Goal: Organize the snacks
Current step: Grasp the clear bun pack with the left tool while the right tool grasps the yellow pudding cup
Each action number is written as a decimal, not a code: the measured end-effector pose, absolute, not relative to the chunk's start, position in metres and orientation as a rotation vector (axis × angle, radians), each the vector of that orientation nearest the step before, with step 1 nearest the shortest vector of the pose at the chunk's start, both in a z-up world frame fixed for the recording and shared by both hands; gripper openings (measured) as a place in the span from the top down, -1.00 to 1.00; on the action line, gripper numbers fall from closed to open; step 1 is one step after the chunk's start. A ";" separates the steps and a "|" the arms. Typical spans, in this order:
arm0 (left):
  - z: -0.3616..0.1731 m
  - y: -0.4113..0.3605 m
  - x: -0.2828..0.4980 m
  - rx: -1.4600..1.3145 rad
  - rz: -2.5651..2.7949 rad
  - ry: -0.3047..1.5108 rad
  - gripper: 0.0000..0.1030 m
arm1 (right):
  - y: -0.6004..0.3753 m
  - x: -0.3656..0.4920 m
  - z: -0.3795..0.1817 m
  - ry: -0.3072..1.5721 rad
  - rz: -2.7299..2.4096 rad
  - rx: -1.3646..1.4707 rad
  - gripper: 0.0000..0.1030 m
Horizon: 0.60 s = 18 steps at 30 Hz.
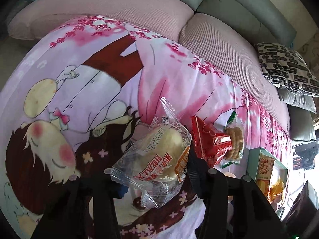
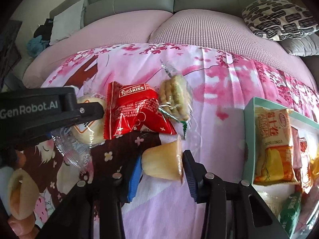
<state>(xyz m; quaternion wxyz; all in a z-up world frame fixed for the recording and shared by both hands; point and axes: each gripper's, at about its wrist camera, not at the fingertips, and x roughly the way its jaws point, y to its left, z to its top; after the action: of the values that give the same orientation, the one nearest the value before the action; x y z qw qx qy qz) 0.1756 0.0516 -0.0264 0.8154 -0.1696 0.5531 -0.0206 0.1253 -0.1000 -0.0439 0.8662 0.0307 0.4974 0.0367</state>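
Observation:
My left gripper point(image 1: 157, 179) is shut on a clear-wrapped pale bun point(image 1: 159, 155), with its pads pressing the packet's two sides just above the printed sheet. In the right wrist view one black finger point(image 2: 89, 111) of that gripper lies over the same bun point(image 2: 87, 133). My right gripper point(image 2: 163, 176) is shut on a small yellow jelly cup point(image 2: 163, 163) that lies on its side between the blue pad and the black pad. A red snack packet point(image 2: 135, 111) and a clear pack of round biscuits point(image 2: 175, 97) lie on the sheet just beyond.
A teal box point(image 2: 248, 139) at the right holds a yellow-orange packet point(image 2: 275, 145) and other snacks. A person's hand point(image 2: 20, 199) is at the lower left. Pink sofa cushions point(image 2: 179, 29) and a black-and-white pillow point(image 2: 279, 18) lie behind the sheet.

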 end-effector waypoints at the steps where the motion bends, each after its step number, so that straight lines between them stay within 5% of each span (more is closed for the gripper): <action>1: -0.026 0.052 0.173 -0.361 -0.039 1.180 0.01 | -0.100 0.124 -0.043 1.040 0.076 0.064 0.21; 18: -0.006 0.063 0.131 -0.388 -0.012 1.128 0.10 | -0.111 0.073 -0.022 1.004 0.105 0.122 0.22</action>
<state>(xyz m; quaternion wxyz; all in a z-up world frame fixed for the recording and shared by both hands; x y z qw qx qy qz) 0.1314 0.0631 -0.0058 0.8273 -0.1827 0.5313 -0.0055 0.0729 -0.1107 -0.0219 0.8736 0.0584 0.4806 0.0501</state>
